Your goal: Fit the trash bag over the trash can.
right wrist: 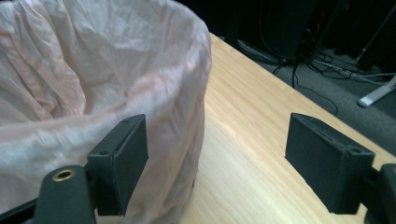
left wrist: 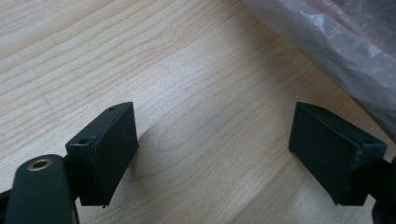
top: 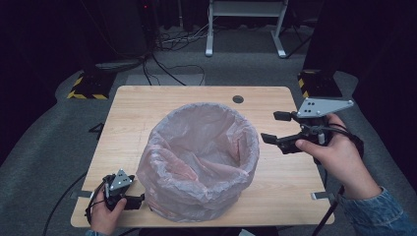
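A round bin lined with a thin pink plastic bag [top: 199, 157] stands in the middle of the wooden table [top: 147, 105]. My left gripper [top: 129, 199] rests low at the table's near left corner, just left of the bin's base, open with nothing between its jaws. In the left gripper view the bag [left wrist: 336, 42] fills the upper right corner. My right gripper [top: 276, 129] hovers just right of the bin's rim, open and empty, jaws pointing left. The right gripper view shows the bag's rim [right wrist: 93, 70] close ahead on the left of the gripper [right wrist: 215, 158].
A small dark grommet hole [top: 238, 99] sits near the table's far edge. Beyond the table lie cables [top: 162, 59], a white desk frame [top: 246, 29] and yellow-black striped bases [top: 88, 91] on grey carpet. Bare wood lies right of the bin [right wrist: 261, 116].
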